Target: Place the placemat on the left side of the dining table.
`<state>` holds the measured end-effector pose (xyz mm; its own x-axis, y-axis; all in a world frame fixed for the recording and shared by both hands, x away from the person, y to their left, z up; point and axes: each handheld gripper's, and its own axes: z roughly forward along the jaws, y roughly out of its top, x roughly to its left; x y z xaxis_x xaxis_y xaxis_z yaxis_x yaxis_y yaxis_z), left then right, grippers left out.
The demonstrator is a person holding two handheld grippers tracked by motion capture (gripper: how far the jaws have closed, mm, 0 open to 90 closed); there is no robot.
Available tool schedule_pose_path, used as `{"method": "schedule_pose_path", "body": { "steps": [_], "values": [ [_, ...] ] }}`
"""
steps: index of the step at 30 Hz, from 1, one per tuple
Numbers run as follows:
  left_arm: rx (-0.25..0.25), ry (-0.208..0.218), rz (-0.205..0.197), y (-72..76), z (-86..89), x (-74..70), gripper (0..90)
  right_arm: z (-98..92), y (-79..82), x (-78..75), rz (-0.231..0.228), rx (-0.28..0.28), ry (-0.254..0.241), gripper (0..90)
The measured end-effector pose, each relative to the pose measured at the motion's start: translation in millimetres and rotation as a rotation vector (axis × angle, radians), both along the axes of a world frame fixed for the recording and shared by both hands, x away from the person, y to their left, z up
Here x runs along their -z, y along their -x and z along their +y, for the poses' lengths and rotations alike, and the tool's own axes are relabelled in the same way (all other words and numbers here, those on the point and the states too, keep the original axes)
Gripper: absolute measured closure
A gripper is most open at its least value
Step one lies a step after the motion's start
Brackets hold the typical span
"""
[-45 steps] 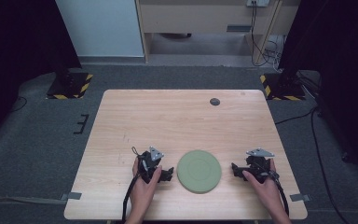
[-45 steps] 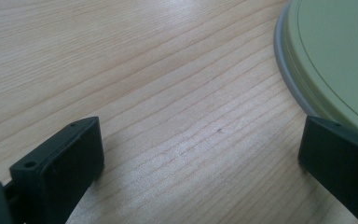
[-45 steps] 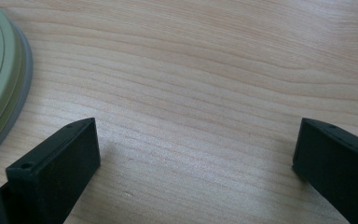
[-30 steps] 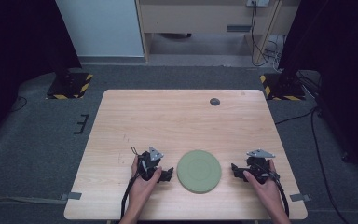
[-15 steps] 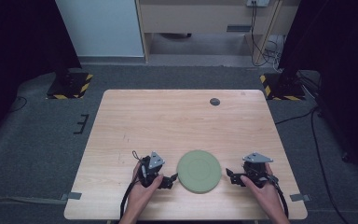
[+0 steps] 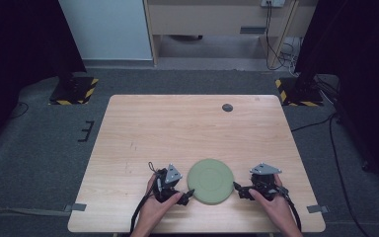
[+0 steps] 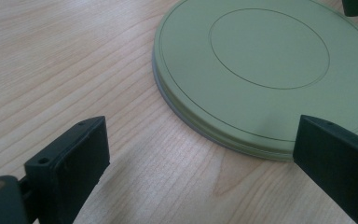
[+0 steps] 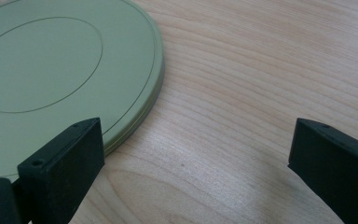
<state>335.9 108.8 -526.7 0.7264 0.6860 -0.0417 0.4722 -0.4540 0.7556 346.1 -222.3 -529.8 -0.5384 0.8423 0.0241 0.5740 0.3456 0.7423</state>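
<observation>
In the high view, a round green plate (image 6: 210,180) lies flat on the wooden table (image 6: 177,128) near the person's edge, directly between the two grippers. The left gripper (image 6: 186,193), held in the left hand (image 6: 154,210), points its tips at the plate's near-left rim, very close to it; whether they touch cannot be told from here. The right gripper (image 6: 238,188), held in the right hand (image 6: 271,202), aims at the plate's right rim from the other side, just beside it. A small dark round disc (image 6: 227,107) sits well apart, toward the table's far edge.

In the left gripper view, the jaws stand wide apart and hold nothing. The plate (image 7: 265,65) lies ahead and toward the right finger (image 7: 338,163), whose tip overlaps the plate's near rim; the left finger (image 7: 70,163) is over bare wood.

In the right gripper view, the jaws are likewise spread wide, empty. The plate (image 8: 51,70) lies ahead on the left, its edge passing behind the left finger (image 8: 63,163); the right finger (image 8: 333,158) is over bare table, well clear of the plate.
</observation>
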Motion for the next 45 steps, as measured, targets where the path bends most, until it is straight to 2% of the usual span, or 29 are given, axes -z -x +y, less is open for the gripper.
{"method": "schedule_pose_path", "body": {
  "steps": [7, 12, 14, 20, 27, 31, 37, 45],
  "values": [
    [-0.010, -0.038, 0.002, -0.6, -2.8, 3.3, 3.2, 4.2, 1.2, 0.8, 0.008, -0.010, 0.010, 3.6],
    [-0.020, -0.036, 0.012, -1.8, -2.8, 4.1, 1.4, 4.6, 1.2, 0.7, 0.003, -0.008, 0.016, 2.8],
    [-0.021, -0.044, 0.005, -1.1, -3.5, 3.6, 1.1, 5.2, 0.7, 0.6, 0.006, 0.003, 0.017, 2.3],
    [-0.036, -0.049, 0.003, -2.1, -4.5, 3.5, 0.7, 10.1, 1.3, -1.3, -0.017, 0.031, 0.049, 2.8],
    [-0.048, -0.052, -0.004, -3.4, -5.3, 3.2, 0.5, 10.0, -1.8, 0.0, -0.015, 0.049, 0.044, 0.9],
    [-0.047, -0.046, -0.001, -3.0, -4.6, 2.9, 1.9, 9.7, -1.7, -0.4, -0.009, 0.046, 0.042, 2.5],
    [-0.057, -0.063, -0.009, -2.5, -6.2, 2.0, 1.3, 11.4, 1.2, -2.4, -0.007, 0.031, 0.046, 5.2],
    [-0.061, -0.072, -0.017, -2.9, -7.1, 1.5, 1.6, 10.2, 1.7, -1.5, 0.010, 0.018, 0.043, 3.8]
  ]
}}
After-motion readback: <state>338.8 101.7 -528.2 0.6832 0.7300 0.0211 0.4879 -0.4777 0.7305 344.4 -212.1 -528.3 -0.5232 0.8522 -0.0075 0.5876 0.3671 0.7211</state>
